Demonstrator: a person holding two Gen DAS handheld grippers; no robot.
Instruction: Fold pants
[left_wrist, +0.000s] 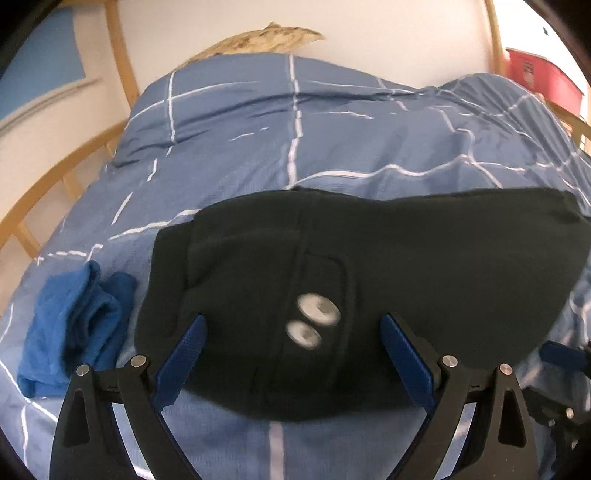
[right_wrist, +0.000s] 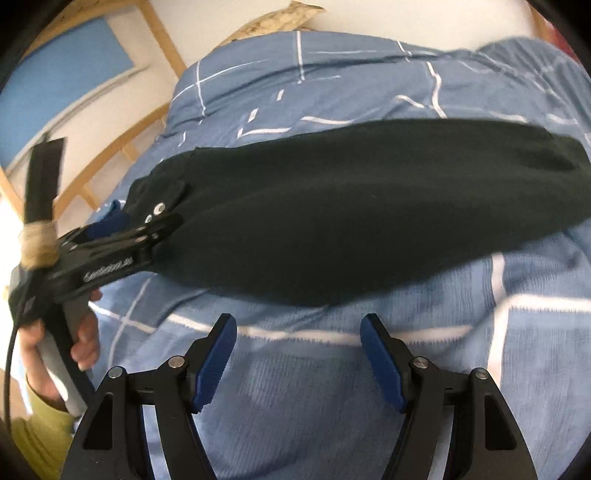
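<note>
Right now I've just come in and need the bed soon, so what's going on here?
A person is folding dark pants on a bed with a blue checked duvet, using a handheld gripper in each hand. The left gripper is open over the waistband end, by the two metal snaps. The right gripper is open over bare duvet, short of the pants. A blue cloth lies beside them.

Soft, even daylight is seen; edges are bent and darkened by fisheye distortion, and the pants' snaps are smeared by motion.
</note>
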